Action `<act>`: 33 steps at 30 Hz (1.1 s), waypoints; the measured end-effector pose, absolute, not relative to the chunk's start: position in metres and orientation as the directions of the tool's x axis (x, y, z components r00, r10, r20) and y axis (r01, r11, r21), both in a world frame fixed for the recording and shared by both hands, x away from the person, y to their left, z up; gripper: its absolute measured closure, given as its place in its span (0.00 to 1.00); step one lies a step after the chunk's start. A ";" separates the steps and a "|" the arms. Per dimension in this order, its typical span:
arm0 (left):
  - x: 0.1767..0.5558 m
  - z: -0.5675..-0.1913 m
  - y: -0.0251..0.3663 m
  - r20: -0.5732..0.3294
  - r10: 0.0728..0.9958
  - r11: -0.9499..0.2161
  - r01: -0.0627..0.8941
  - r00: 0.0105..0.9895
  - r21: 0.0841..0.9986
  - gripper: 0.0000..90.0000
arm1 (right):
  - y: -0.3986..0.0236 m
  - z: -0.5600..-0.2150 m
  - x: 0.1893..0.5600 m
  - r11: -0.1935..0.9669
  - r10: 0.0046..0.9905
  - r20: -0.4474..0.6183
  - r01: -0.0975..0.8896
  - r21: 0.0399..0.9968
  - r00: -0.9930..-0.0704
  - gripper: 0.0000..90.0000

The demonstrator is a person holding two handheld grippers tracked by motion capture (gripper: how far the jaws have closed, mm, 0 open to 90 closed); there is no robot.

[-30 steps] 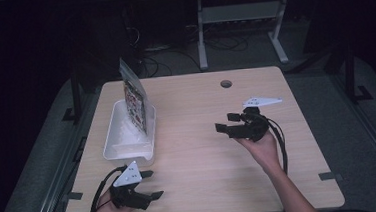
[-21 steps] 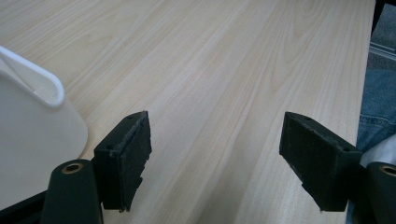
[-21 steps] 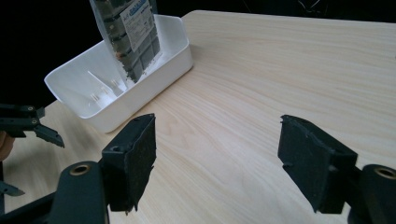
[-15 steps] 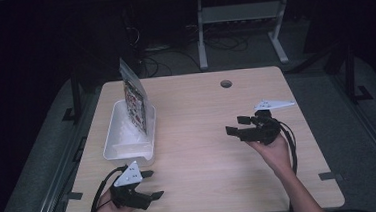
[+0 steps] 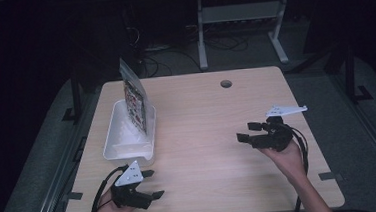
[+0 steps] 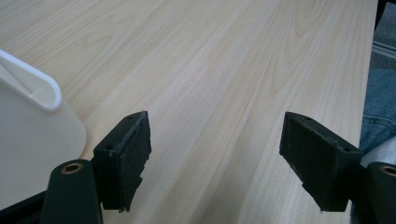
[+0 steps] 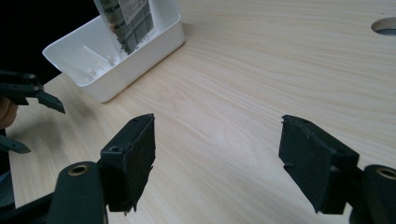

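Both tongs spread wide, nothing held: left tongs (image 5: 149,184) near tabletop (image 5: 203,135) front edge just beside white bin (image 5: 112,141), right tongs (image 5: 245,132) well apart. Packet (image 5: 134,97) stands upright in bin, leaning on the wall. Clumsy grab prob tips it or shoves the light bin.

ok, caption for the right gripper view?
Open right gripper over bare wood table, facing white tray holding an upright packet.
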State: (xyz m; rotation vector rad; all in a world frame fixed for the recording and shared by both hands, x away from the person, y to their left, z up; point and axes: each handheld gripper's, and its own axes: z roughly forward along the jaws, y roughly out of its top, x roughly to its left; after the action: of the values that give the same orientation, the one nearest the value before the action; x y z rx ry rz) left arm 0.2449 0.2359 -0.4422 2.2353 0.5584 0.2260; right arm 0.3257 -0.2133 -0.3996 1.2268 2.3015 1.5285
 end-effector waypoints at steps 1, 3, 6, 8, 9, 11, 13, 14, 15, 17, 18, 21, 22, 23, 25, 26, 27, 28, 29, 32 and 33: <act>0.245 -0.442 0.236 -0.018 0.463 -0.581 0.318 0.886 0.749 0.27 | -0.215 -0.400 0.324 0.161 0.675 0.318 0.554 0.817 -0.666 0.29; 0.245 -0.442 0.235 -0.016 0.465 -0.579 0.318 0.885 0.751 0.27 | -0.218 -0.401 0.322 0.168 0.675 0.314 0.554 0.815 -0.668 0.29; 0.245 -0.442 0.236 -0.016 0.465 -0.580 0.318 0.885 0.750 0.27 | -0.223 -0.404 0.317 0.168 0.675 0.314 0.553 0.816 -0.668 0.29; 0.245 -0.442 0.236 -0.018 0.467 -0.581 0.322 0.884 0.748 0.27 | -0.227 -0.406 0.314 0.169 0.678 0.312 0.554 0.815 -0.666 0.29; 0.245 -0.442 0.235 -0.018 0.469 -0.580 0.323 0.883 0.748 0.27 | -0.230 -0.407 0.313 0.165 0.678 0.315 0.555 0.816 -0.664 0.29; 0.246 -0.443 0.235 -0.016 0.468 -0.583 0.322 0.884 0.745 0.27 | -0.235 -0.409 0.310 0.160 0.683 0.315 0.556 0.815 -0.659 0.29; 0.245 -0.443 0.234 -0.013 0.469 -0.586 0.322 0.883 0.744 0.27 | -0.239 -0.412 0.307 0.157 0.685 0.317 0.558 0.815 -0.656 0.29; 0.245 -0.443 0.233 -0.012 0.470 -0.585 0.321 0.883 0.744 0.27 | -0.240 -0.413 0.305 0.160 0.685 0.319 0.562 0.811 -0.655 0.29; 0.246 -0.443 0.233 -0.010 0.469 -0.588 0.320 0.883 0.743 0.26 | -0.242 -0.414 0.304 0.161 0.685 0.317 0.561 0.812 -0.656 0.29; 0.246 -0.442 0.233 -0.009 0.471 -0.588 0.322 0.882 0.742 0.26 | -0.245 -0.416 0.301 0.163 0.684 0.319 0.564 0.809 -0.656 0.29; 0.246 -0.442 0.233 -0.009 0.471 -0.588 0.322 0.882 0.742 0.26 | -0.246 -0.418 0.300 0.166 0.684 0.317 0.564 0.809 -0.657 0.29; 0.246 -0.443 0.232 -0.010 0.472 -0.588 0.323 0.881 0.742 0.25 | -0.251 -0.421 0.296 0.172 0.686 0.317 0.569 0.804 -0.655 0.29; 0.246 -0.443 0.232 -0.009 0.472 -0.588 0.323 0.881 0.741 0.25 | -0.252 -0.422 0.295 0.175 0.686 0.317 0.573 0.801 -0.654 0.29; 0.246 -0.443 0.232 -0.008 0.473 -0.588 0.322 0.881 0.742 0.25 | -0.253 -0.424 0.294 0.178 0.687 0.318 0.575 0.799 -0.654 0.29; 0.245 -0.443 0.232 -0.006 0.474 -0.588 0.322 0.880 0.742 0.25 | -0.256 -0.427 0.291 0.179 0.687 0.319 0.578 0.796 -0.653 0.29; 0.246 -0.443 0.233 -0.004 0.474 -0.590 0.320 0.881 0.742 0.25 | -0.257 -0.429 0.289 0.180 0.685 0.322 0.580 0.795 -0.654 0.29; 0.245 -0.443 0.233 -0.007 0.475 -0.588 0.324 0.880 0.741 0.25 | -0.258 -0.431 0.288 0.183 0.685 0.321 0.581 0.793 -0.654 0.29; 0.245 -0.442 0.233 -0.006 0.474 -0.591 0.323 0.881 0.739 0.25 | -0.259 -0.432 0.286 0.179 0.684 0.326 0.584 0.792 -0.653 0.29; 0.244 -0.442 0.233 -0.001 0.473 -0.594 0.320 0.881 0.739 0.25 | -0.260 -0.434 0.284 0.174 0.682 0.335 0.589 0.789 -0.650 0.29; 0.243 -0.441 0.233 0.002 0.473 -0.591 0.315 0.881 0.742 0.24 | -0.262 -0.438 0.277 0.175 0.684 0.336 0.593 0.786 -0.647 0.27; 0.242 -0.441 0.233 0.003 0.473 -0.590 0.315 0.881 0.743 0.24 | -0.263 -0.439 0.275 0.175 0.684 0.333 0.590 0.789 -0.649 0.27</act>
State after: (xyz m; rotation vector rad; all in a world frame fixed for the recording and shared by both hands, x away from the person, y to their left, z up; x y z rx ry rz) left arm 0.2423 0.2330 -0.4406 2.2473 0.5640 0.2546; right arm 0.2750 -0.2626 -0.4390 1.2691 2.3317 1.4914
